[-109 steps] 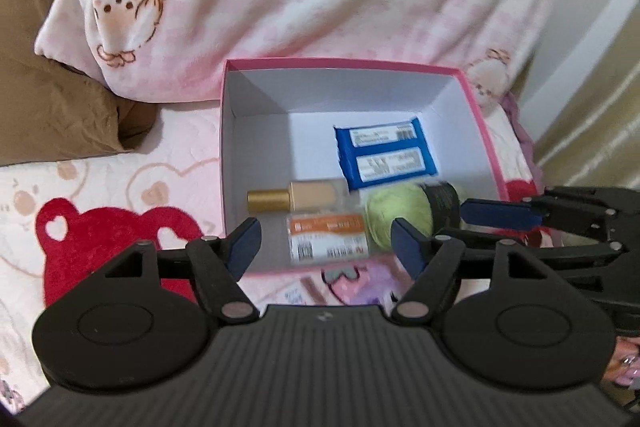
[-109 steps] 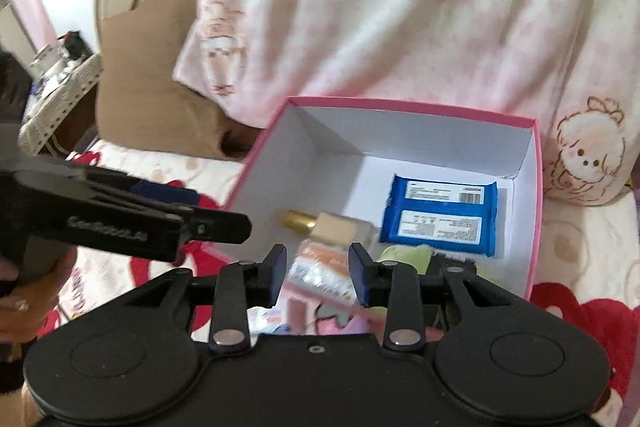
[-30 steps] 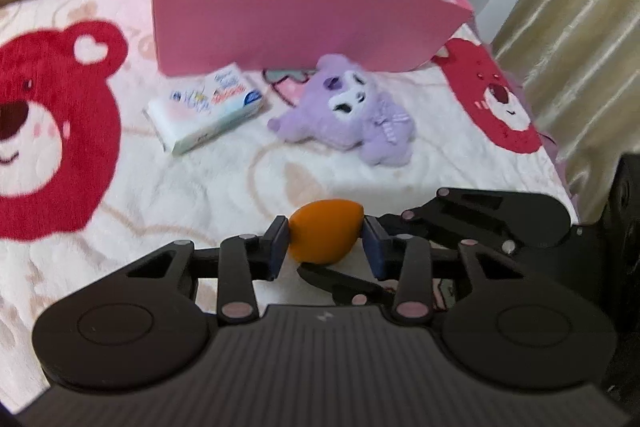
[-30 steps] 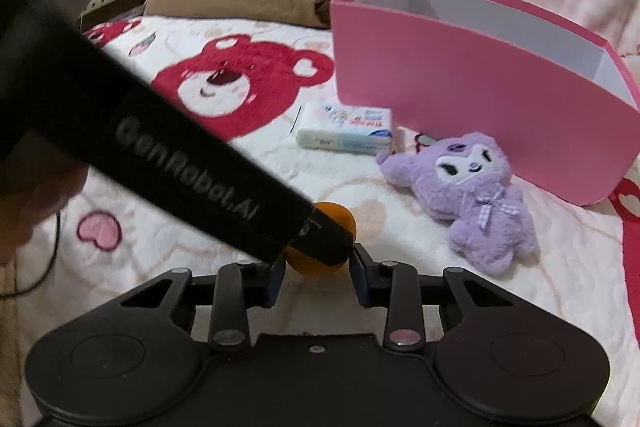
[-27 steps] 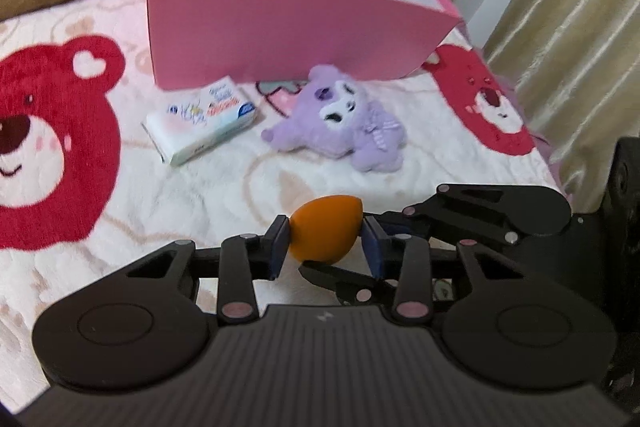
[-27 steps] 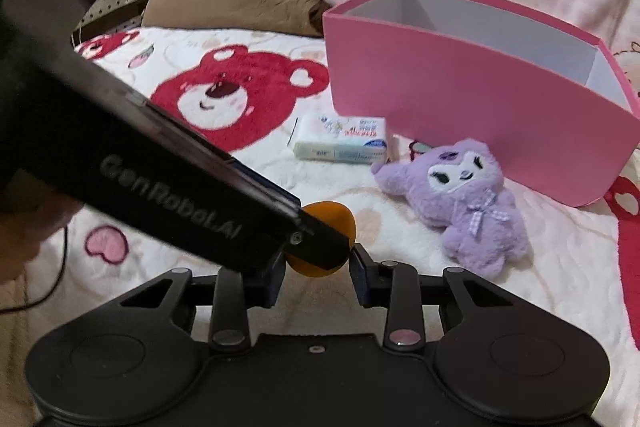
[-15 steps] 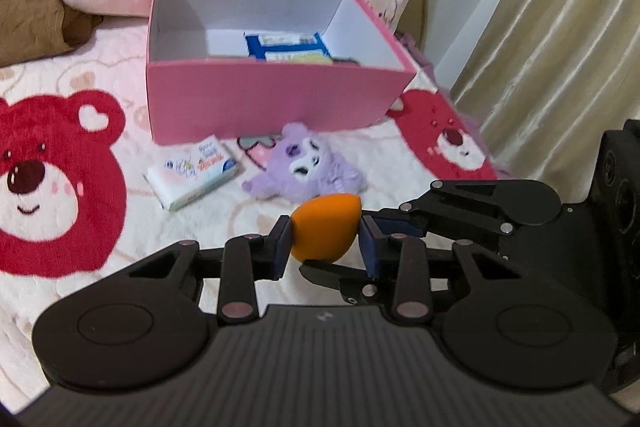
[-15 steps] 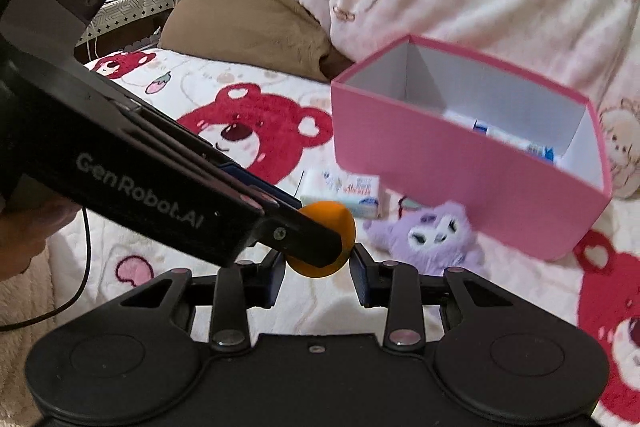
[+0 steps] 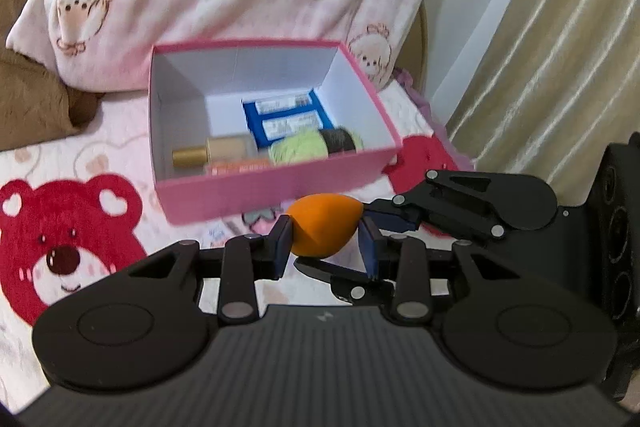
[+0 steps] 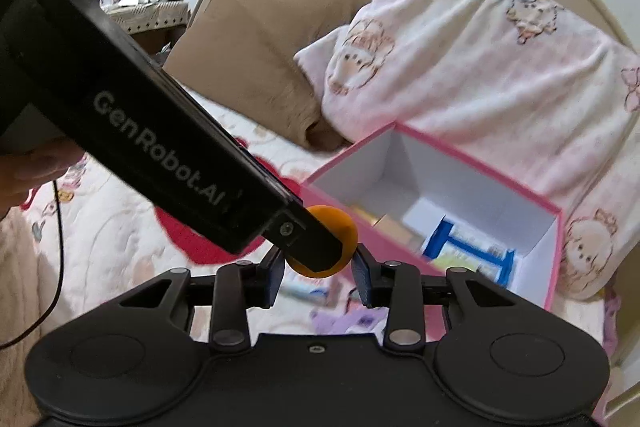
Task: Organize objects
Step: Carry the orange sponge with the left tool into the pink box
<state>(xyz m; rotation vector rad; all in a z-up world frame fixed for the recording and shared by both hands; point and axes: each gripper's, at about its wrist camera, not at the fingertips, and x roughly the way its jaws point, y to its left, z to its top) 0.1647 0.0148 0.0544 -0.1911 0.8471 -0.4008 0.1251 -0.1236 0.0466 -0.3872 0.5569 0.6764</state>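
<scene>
The left hand-held gripper (image 9: 325, 242) is closed on an orange sponge (image 9: 325, 225), its blue pads pressing the sponge's sides. The right hand-held gripper (image 10: 318, 267) is closed on the same sponge from the other side – though in the right wrist view the left tool's black arm hides much of the contact. The sponge hangs in the air just in front of the near wall of the pink box (image 9: 260, 187), not yet over its opening.

To do this step well, I judge that both tools should carry the sponge up over the near wall together, so neither tugs it from the other, and let go only when it is above the bare white floor at the box's left.

The sponge is egg-shaped, matte and probably squashy – it may spring when freed. The box is stiff card, pink outside and white inside. In it lie a blue packet (image 9: 286, 119), a gold-capped bottle (image 9: 208, 153) and a fuzzy green ball (image 9: 298, 151). The bed (image 9: 120, 131) under it has a soft, plush cover printed with red bears.
</scene>
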